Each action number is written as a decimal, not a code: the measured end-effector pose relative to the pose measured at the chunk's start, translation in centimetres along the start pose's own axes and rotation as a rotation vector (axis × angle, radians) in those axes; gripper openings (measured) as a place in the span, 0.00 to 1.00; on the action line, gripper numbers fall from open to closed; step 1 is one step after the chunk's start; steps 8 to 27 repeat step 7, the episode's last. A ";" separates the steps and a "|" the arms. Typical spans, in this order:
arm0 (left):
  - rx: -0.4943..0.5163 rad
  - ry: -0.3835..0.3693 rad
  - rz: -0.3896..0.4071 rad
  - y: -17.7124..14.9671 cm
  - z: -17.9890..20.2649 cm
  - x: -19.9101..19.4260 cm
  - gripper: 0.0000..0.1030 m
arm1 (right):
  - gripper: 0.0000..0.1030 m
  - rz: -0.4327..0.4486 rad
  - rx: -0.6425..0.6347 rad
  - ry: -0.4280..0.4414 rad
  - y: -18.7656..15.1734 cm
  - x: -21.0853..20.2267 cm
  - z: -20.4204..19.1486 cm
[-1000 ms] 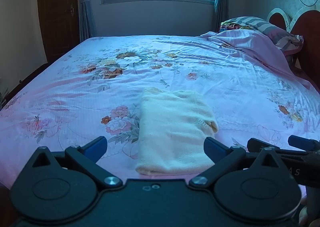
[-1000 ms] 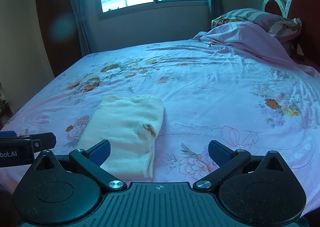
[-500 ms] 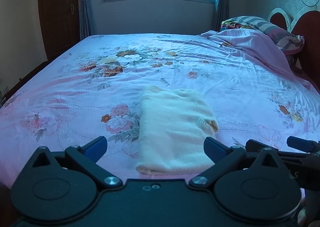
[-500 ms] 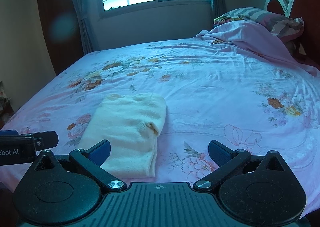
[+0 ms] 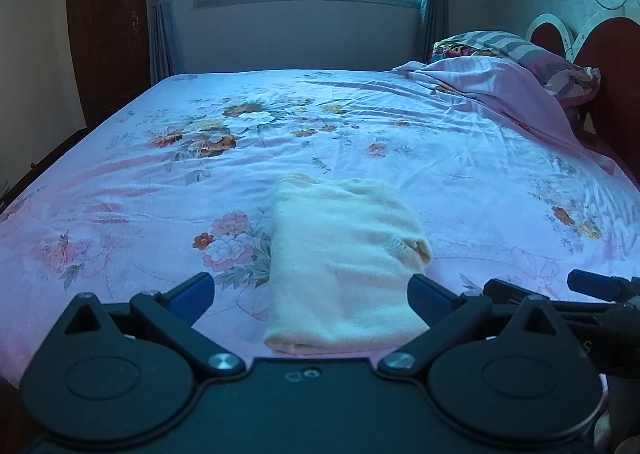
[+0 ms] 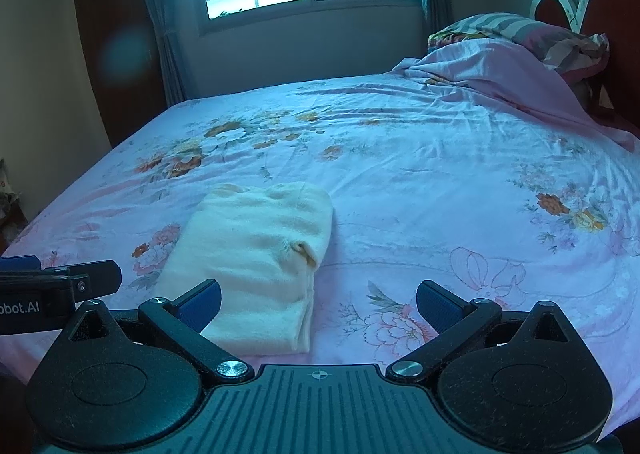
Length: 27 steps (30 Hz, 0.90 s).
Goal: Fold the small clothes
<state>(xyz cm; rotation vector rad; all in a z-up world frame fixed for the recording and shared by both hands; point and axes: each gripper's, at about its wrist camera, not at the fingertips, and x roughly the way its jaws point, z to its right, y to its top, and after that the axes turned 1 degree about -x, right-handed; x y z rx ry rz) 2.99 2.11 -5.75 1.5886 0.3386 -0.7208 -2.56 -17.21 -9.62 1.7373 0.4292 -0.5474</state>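
Straight ahead in the left wrist view, the left gripper (image 5: 310,294) has its blue fingers spread wide with nothing between them, poised over the near end of a folded cream garment (image 5: 344,266) lying flat on the floral bedsheet (image 5: 460,158). From the right wrist view, the right gripper (image 6: 318,304) is likewise spread and empty (the garment (image 6: 256,258) lies ahead and to its left), over bare sheet (image 6: 440,174).
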 end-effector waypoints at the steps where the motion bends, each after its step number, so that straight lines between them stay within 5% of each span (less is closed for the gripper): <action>1: 0.000 -0.009 0.003 0.0 0.0 0.1 0.97 | 1.00 -0.001 0.000 0.000 0.0 0.1 0.0; 27: -0.010 -0.007 -0.001 0.3 -0.3 1.2 0.99 | 1.00 -0.018 0.005 -0.007 -0.1 1.1 0.3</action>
